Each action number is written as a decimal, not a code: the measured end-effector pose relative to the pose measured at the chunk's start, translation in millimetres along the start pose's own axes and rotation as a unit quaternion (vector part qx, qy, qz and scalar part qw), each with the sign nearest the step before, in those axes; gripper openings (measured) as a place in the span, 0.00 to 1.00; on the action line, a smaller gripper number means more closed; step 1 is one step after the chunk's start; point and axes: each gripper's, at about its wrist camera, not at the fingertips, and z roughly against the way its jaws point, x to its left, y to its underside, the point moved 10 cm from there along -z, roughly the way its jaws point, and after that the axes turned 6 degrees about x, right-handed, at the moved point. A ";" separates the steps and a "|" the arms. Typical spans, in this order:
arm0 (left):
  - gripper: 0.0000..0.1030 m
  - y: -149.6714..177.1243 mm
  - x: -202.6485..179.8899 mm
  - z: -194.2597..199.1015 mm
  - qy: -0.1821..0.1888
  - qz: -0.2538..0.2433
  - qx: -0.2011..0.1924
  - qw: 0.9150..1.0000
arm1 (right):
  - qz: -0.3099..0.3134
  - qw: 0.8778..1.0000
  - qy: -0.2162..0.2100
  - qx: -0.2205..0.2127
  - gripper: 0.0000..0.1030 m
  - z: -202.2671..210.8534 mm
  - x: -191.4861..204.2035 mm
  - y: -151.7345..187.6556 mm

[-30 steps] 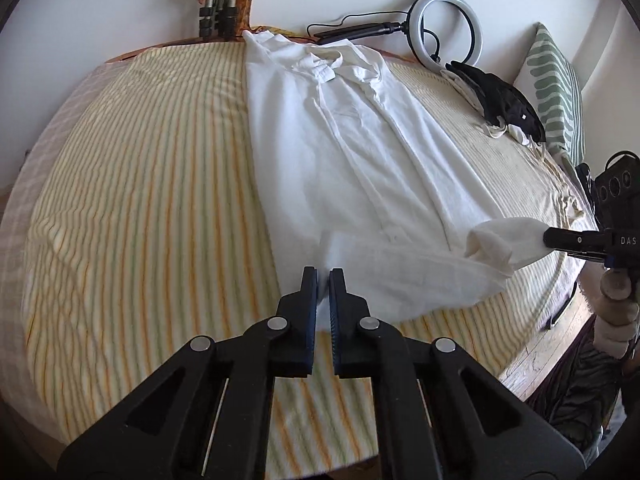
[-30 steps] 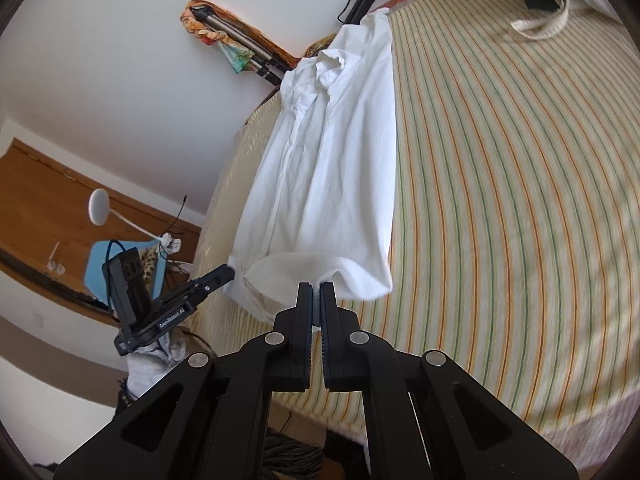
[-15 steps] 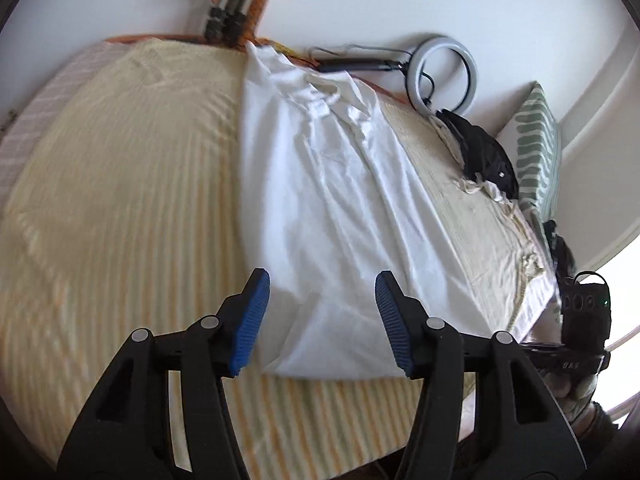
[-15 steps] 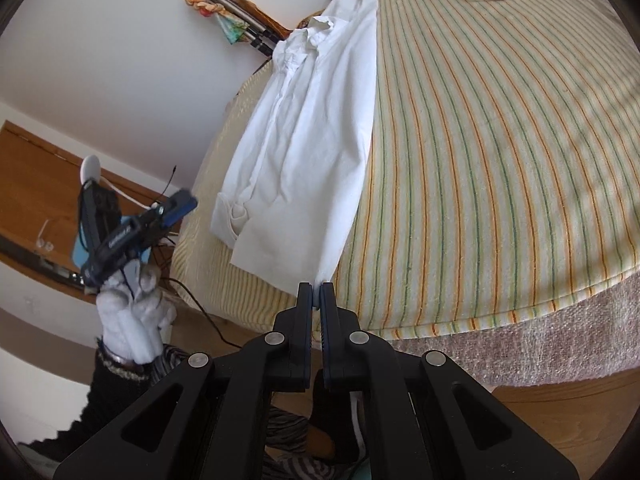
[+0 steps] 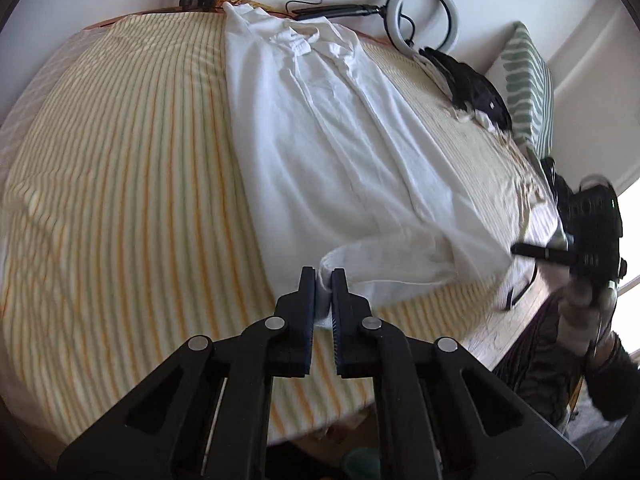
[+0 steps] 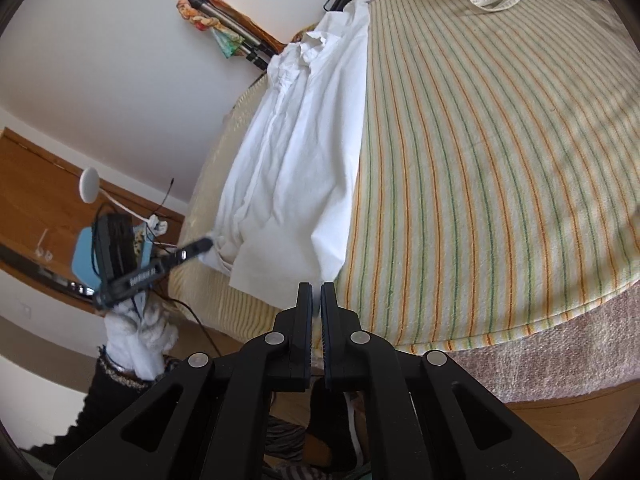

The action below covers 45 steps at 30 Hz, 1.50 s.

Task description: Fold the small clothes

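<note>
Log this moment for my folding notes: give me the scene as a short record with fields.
surface: striped bed
garment: white shirt, laid lengthwise, collar at the far end
left tool: jaws closing, shirt hem between them
right tool: shut on the other hem corner
also on bed: dark clothes, pillow

A bed (image 6: 500, 168) under a striped yellow cover fills the room, against white walls (image 6: 100, 60). A ring light (image 5: 424, 12) and green-patterned pillow (image 5: 528, 80) sit near its far edge; wood floor (image 5: 496, 332) shows beside it.
</note>
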 end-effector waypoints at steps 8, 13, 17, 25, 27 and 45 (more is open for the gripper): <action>0.19 22.0 -8.9 36.8 0.023 0.004 -0.036 0.999 | -0.022 0.999 0.028 0.012 0.34 -4.9 -23.2 3.7; 0.54 15.8 11.5 23.6 0.008 0.067 -0.025 0.997 | -0.027 0.999 0.015 0.014 0.34 -8.8 -20.6 -3.2; 0.54 24.7 17.7 1.3 0.024 0.101 0.011 0.995 | -0.029 0.999 -0.007 0.026 0.34 -14.9 -15.0 -0.8; 0.00 17.7 15.1 -10.0 0.066 0.134 0.016 0.989 | -0.042 0.996 -0.058 0.055 0.07 -37.5 -0.6 1.1; 0.00 14.2 12.7 -4.7 0.079 0.142 0.009 0.987 | -0.041 0.995 -0.065 0.058 0.04 -37.1 6.1 1.5; 0.05 24.2 30.0 3.0 0.075 0.154 0.001 0.985 | -0.013 0.998 -0.013 0.058 0.04 -25.8 1.0 14.3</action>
